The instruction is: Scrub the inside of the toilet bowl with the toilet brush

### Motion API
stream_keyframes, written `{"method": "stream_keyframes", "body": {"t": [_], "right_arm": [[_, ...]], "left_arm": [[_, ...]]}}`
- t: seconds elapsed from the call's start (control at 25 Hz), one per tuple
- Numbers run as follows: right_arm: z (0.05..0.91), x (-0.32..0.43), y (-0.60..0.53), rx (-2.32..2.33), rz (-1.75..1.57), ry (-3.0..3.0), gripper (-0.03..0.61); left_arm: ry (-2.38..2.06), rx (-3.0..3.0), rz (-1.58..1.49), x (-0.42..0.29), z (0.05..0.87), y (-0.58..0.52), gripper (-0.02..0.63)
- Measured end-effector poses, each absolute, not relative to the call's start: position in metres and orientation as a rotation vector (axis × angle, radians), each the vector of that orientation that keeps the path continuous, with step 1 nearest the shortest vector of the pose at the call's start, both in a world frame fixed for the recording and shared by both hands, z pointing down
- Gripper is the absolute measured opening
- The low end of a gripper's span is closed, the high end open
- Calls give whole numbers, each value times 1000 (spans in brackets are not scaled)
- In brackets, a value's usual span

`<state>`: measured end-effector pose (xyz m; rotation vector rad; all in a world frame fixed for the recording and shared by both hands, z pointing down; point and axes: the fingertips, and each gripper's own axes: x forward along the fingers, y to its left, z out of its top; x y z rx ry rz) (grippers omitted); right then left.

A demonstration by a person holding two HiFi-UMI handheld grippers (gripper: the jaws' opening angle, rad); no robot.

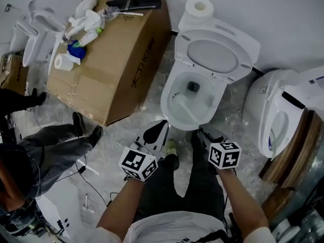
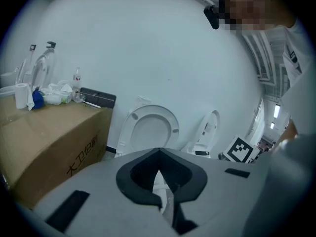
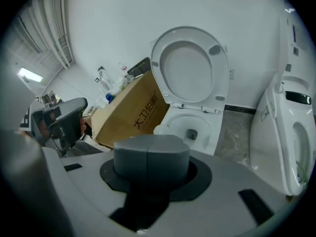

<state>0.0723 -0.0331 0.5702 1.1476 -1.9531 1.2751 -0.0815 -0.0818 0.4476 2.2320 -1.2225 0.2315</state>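
The white toilet (image 1: 205, 70) stands ahead with its seat and lid raised; its bowl (image 1: 191, 99) is open, with a dark drain (image 1: 193, 86) at the bottom. A pale long streak lies inside the bowl, and I cannot tell what it is. No toilet brush can be made out in any view. My left gripper (image 1: 161, 127) hovers just before the bowl's front rim, jaws shut and empty. My right gripper (image 1: 202, 134) hangs beside it, also shut on nothing. The right gripper view looks down at the bowl (image 3: 190, 127); the left gripper view faces the raised seat (image 2: 150, 130).
A large cardboard box (image 1: 119, 59) left of the toilet carries bottles, cloths and a paper roll (image 1: 63, 62). Another paper roll (image 1: 197, 8) sits on the tank. A second toilet (image 1: 276, 110) stands at the right. A person's legs and shoes (image 1: 83, 130) lie at the left.
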Motion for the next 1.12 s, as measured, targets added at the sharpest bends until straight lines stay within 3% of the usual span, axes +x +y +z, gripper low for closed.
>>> {"method": "stream_keyframes", "body": {"t": [0.64,1.12], "right_arm": [[721,64,-111,1231,1597,-1891,158],[736,53,-72,1051,1577,-1923,158]], "left_arm": [[-1251,2122,308,-69,578,-116,6],[-1260,2102,323,-90,603,-102,6]]}}
